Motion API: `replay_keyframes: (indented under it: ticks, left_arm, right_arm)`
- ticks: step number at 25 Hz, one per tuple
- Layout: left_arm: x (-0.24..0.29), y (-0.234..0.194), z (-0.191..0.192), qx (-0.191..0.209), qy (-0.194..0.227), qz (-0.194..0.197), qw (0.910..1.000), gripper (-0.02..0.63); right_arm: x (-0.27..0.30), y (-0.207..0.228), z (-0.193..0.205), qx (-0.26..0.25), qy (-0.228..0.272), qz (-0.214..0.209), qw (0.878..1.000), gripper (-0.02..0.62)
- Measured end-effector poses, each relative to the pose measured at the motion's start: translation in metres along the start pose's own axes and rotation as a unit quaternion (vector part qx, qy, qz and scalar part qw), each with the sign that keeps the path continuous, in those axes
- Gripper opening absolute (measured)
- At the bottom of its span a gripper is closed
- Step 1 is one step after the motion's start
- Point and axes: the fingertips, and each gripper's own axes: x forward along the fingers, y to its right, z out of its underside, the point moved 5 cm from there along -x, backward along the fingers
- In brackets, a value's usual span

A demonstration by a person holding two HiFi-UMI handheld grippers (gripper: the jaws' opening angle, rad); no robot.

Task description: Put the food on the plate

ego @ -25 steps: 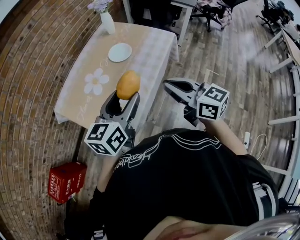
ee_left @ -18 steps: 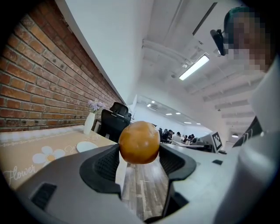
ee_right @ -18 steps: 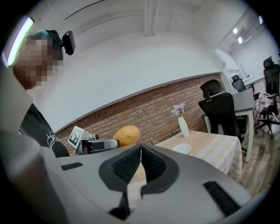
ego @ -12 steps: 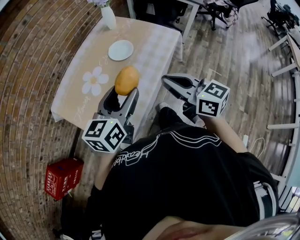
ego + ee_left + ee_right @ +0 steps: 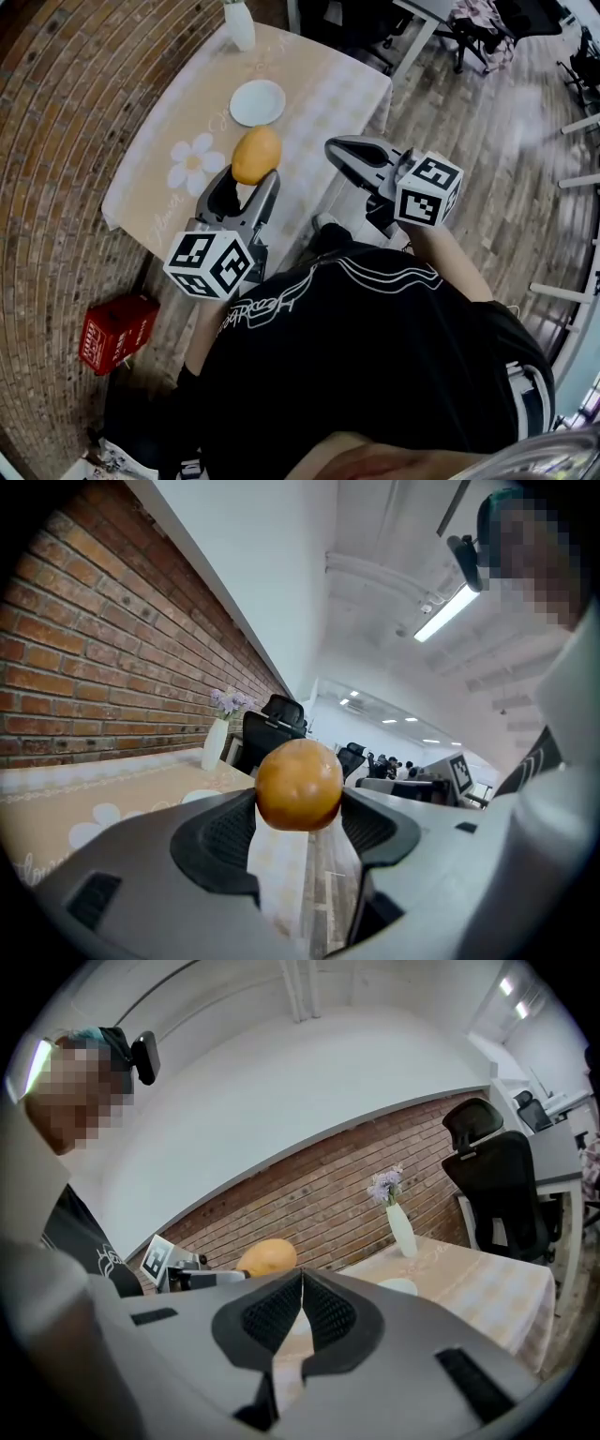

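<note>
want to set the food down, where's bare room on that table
The plate itself is bare. Free room lies between plate and vase, right of the plate to the table edge, and around the flower print. Tightest by the vase.

Light: I saw bright, even indoor light, ceiling strip lamp (image 5: 448,611) blown out white | Shadows: were soft, weak | Distortion: heavy fisheye, brick wall (image 5: 56,141) bowed in head view, black corners in both gripper views | Focus: food (image 5: 298,780) looked sharp, left gripper (image 5: 298,810) body soft near lens
</note>
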Motion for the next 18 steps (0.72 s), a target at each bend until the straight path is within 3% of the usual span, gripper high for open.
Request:
replay_keyframes:
  ticks: [18]
  left_arm:
    - [0.105, -0.063, -0.013, -0.033, -0.017, -0.095, 0.9948, 0.279]
  right_arm:
    - [0.06, 0.12, -0.035, 0.028, -0.041, -0.054, 0.997, -0.003]
